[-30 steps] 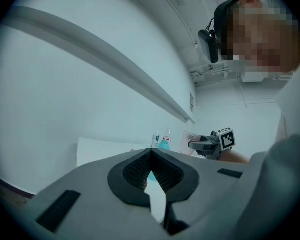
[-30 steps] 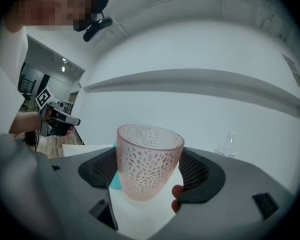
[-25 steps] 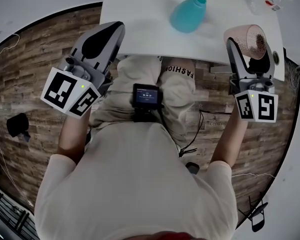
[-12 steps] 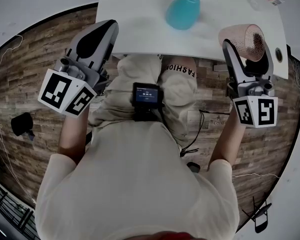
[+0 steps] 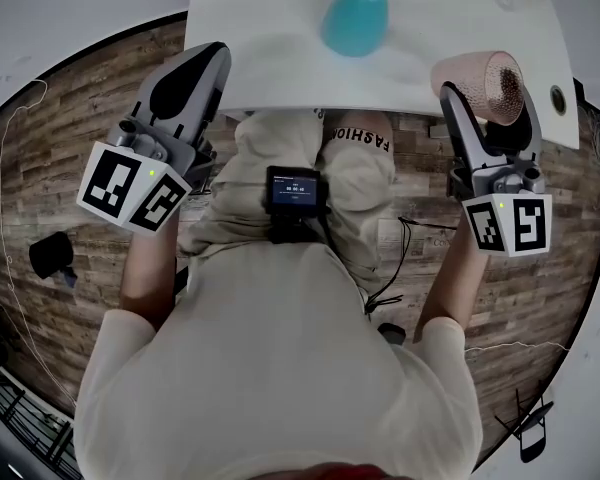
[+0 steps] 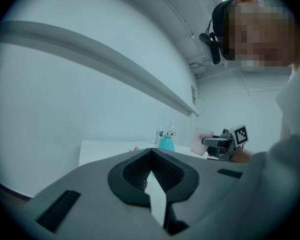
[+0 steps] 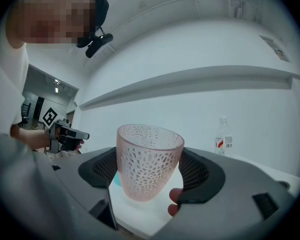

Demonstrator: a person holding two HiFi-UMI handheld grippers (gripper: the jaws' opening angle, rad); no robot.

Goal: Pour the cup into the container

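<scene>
Nearest, on my lap: a small screen unit (image 5: 293, 190), its digits unreadable, and trousers (image 5: 361, 140) printed "FASHION". Next, the left gripper (image 5: 205, 63), jaws pressed together on nothing. Right gripper (image 5: 485, 103), pinching the pink patterned cup (image 7: 149, 159) upright by its sides, over the near edge of the white table (image 5: 270, 8). Farther, the teal container (image 5: 355, 18), well apart from the cup. Farthest, a clear bottle (image 7: 222, 139), with a red-and-white label too small to read.
</scene>
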